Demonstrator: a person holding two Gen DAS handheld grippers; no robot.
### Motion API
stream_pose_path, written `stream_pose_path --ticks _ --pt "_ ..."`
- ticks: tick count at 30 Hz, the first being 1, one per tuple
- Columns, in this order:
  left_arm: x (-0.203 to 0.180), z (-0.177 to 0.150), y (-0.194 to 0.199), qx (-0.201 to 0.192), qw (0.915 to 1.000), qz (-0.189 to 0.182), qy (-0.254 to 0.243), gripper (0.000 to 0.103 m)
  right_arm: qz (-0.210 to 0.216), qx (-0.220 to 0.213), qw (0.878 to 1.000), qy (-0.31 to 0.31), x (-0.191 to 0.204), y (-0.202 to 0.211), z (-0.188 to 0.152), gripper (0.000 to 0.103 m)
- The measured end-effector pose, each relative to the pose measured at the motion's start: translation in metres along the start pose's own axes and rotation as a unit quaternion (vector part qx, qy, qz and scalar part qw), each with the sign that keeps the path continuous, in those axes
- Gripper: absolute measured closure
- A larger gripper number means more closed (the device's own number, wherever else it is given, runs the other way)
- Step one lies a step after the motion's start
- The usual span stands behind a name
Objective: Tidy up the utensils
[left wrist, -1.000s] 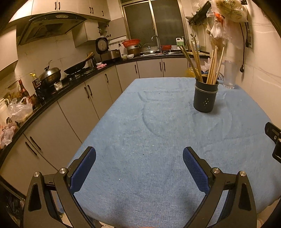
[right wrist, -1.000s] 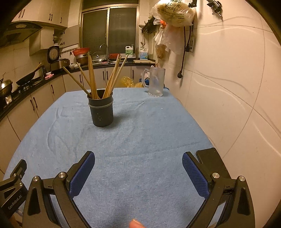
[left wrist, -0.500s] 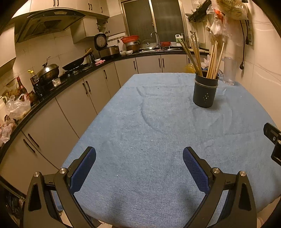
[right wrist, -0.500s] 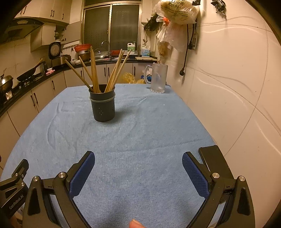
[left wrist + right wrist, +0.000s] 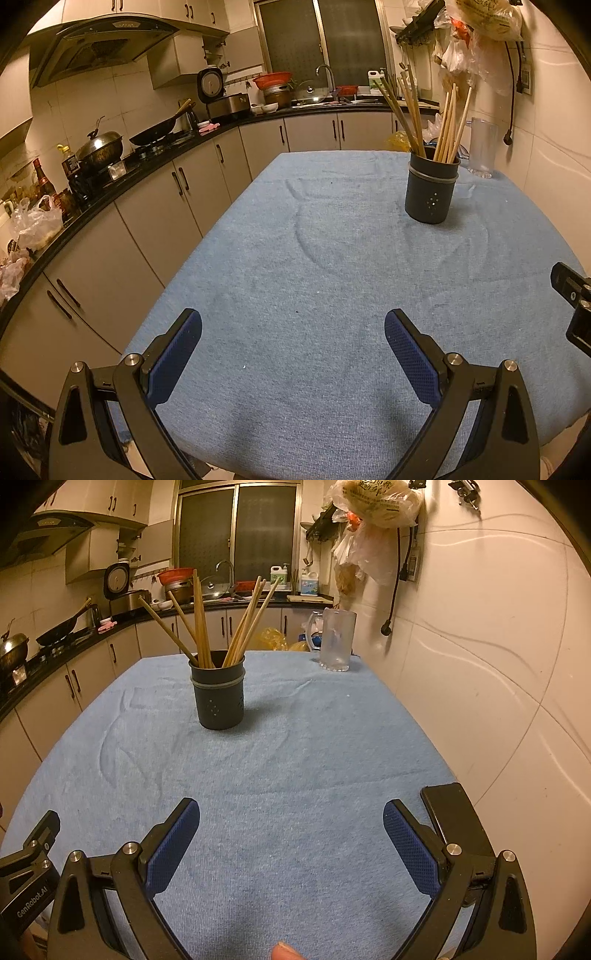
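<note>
A dark grey utensil cup [image 5: 431, 192] [image 5: 218, 694] stands upright on the blue tablecloth [image 5: 332, 258] [image 5: 295, 746], far from both grippers. Several wooden chopsticks [image 5: 448, 122] [image 5: 201, 624] lean out of it in all directions. My left gripper [image 5: 293, 341] is open over the near part of the cloth, nothing between its blue pads. My right gripper [image 5: 291, 823] is open too and holds nothing. Part of the right gripper's body [image 5: 574, 302] shows at the right edge of the left wrist view.
A clear glass mug [image 5: 337, 640] [image 5: 482, 147] stands at the far right corner by the tiled wall. A black phone [image 5: 454, 819] lies at the table's right edge, just beside my right gripper. Kitchen counters with a wok [image 5: 159, 129] run along the left.
Both views have shifted slightly, the cup sitting a little higher and further off than a second ago. Both grippers stay open and hold nothing.
</note>
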State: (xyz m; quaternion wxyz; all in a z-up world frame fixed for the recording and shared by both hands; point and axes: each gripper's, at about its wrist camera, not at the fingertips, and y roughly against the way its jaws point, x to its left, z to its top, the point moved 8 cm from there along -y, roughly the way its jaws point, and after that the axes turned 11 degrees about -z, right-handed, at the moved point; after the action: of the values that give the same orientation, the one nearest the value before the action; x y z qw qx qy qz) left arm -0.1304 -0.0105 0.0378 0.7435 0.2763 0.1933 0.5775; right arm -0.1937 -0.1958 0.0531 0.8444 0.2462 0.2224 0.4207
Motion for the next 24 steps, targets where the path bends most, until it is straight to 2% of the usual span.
stream_pose_path --ticks 24 --pt "-0.0009 -0.003 -0.0023 0.002 1.0 -0.001 0.002 0.004 0.003 0.007 1.0 0.004 0.0029 -0.0034 -0.0036 0.002"
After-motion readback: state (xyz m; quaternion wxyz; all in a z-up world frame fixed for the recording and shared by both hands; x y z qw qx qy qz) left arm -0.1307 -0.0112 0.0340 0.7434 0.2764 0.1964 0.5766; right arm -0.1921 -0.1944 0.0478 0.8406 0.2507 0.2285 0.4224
